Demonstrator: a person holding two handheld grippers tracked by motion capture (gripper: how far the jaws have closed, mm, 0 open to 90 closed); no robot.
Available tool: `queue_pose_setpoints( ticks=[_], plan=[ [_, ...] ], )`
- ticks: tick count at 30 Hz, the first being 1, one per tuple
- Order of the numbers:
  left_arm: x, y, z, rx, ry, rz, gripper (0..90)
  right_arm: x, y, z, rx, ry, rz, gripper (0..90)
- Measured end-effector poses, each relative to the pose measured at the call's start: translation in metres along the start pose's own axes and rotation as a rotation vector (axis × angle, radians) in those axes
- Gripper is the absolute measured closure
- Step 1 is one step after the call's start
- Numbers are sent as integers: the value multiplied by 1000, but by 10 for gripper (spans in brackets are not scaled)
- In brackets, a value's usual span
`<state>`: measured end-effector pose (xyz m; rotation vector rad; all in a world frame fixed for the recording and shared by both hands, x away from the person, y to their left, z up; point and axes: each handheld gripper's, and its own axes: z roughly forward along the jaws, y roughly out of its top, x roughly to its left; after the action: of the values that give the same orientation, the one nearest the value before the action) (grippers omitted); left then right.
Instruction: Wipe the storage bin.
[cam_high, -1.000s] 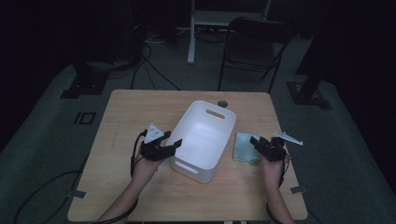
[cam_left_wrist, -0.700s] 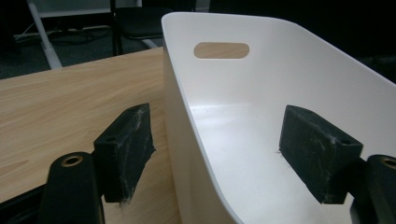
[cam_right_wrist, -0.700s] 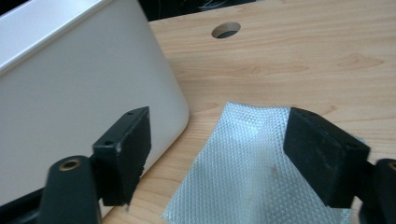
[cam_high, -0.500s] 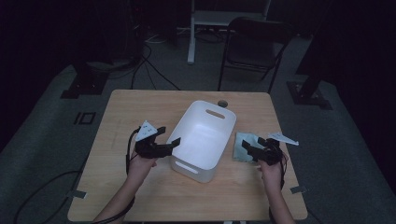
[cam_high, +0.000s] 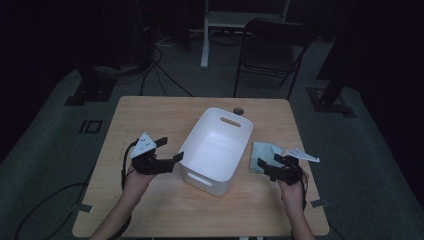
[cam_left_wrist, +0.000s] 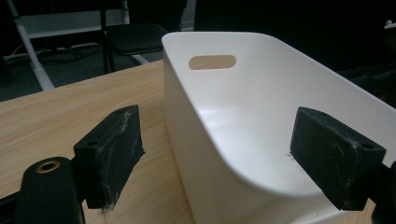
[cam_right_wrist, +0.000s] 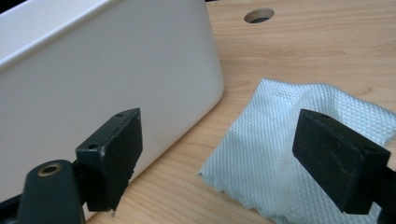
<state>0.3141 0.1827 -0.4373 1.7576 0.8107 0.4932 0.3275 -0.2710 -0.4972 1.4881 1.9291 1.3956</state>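
Table: light wooden top (cam_high: 150, 115), with a round cable hole (cam_high: 239, 110) at its far edge.
Bin: white bin (cam_high: 215, 150) at mid-table, empty, its handle slots at the near and far ends.
Cloth: pale woven cloth (cam_high: 262, 150) lying flat just right of the bin.
Left gripper: left gripper (cam_high: 170, 150) at the bin's left wall, jaws just opened wide, one either side of the rim, pads not pressing.
Right gripper: right gripper (cam_high: 267, 162) at the cloth's near edge, jaws just opened, nothing clasped.
Room: dark; grey floor, black folding chair (cam_high: 272, 50) and cables beyond the table.

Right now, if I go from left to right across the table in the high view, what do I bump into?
Left gripper → white tub → pale cloth → right gripper, whose jaws reach over the cloth's near right part.
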Motion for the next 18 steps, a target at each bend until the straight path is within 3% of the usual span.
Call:
queue_pose_setpoints(
  ticks=[12, 18],
  plan=[
    [11, -26, -36, -11, 51, -31, 170, -2, -18, -13, 12, -5, 1, 158],
    [16, -44, -38, 36, 72, -38, 170, -3, -27, -16, 24, -4, 5, 158]
  ],
)
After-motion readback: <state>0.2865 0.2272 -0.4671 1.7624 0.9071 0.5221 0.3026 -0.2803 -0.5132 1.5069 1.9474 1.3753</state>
